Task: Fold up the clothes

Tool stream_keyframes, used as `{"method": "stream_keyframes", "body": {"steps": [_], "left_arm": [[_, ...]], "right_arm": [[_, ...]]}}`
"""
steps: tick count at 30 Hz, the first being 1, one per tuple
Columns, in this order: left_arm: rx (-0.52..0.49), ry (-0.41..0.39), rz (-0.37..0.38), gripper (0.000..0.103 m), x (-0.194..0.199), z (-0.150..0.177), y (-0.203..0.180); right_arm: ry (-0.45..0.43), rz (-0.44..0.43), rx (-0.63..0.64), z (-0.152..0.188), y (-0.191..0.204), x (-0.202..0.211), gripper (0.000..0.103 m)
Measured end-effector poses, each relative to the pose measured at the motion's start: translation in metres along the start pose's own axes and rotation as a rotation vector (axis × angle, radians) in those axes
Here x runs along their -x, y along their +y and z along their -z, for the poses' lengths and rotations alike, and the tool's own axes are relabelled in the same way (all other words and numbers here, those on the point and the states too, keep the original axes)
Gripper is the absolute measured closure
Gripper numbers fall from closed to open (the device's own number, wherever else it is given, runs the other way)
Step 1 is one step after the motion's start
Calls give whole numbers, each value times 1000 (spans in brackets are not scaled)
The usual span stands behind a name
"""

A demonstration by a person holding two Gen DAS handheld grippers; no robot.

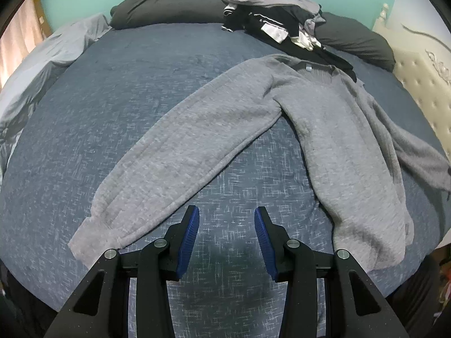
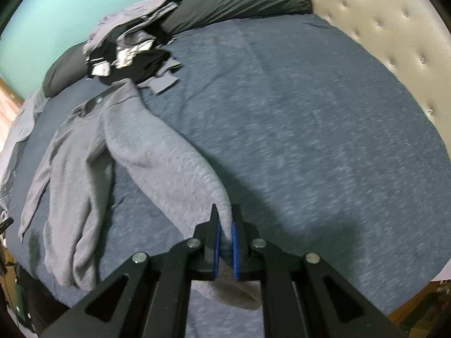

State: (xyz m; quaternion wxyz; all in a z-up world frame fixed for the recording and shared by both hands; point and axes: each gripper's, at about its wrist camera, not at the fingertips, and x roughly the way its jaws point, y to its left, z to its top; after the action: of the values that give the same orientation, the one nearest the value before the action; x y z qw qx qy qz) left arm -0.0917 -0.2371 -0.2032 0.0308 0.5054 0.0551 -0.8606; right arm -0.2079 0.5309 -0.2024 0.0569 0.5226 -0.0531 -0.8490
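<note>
Left wrist view: left gripper, jaws spread and empty, above the blue bedspread; grey sweater spread ahead, one sleeve running near-left. Right gripper: clamped on the other sleeve's end; clothes pile at far pillows.

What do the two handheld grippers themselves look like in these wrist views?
Both match: the left gripper and right gripper have matte black angular linkage arms with triangular cut-outs, round silver pivot bolts, and ribbed blue pads lining the fingers. No cables, markings, hands or sleeves show.
</note>
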Motion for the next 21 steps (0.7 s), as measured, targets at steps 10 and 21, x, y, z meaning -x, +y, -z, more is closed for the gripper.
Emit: {"method": "stream_keyframes", "body": {"steps": [10, 21], "left_arm": [[3, 23, -23, 59, -6, -8, -3], [-2, 53, 33, 58, -23, -10, -21]], "right_arm": [[-95, 110, -109, -45, -61, 3, 97], [-80, 175, -144, -24, -44, -27, 55]]}}
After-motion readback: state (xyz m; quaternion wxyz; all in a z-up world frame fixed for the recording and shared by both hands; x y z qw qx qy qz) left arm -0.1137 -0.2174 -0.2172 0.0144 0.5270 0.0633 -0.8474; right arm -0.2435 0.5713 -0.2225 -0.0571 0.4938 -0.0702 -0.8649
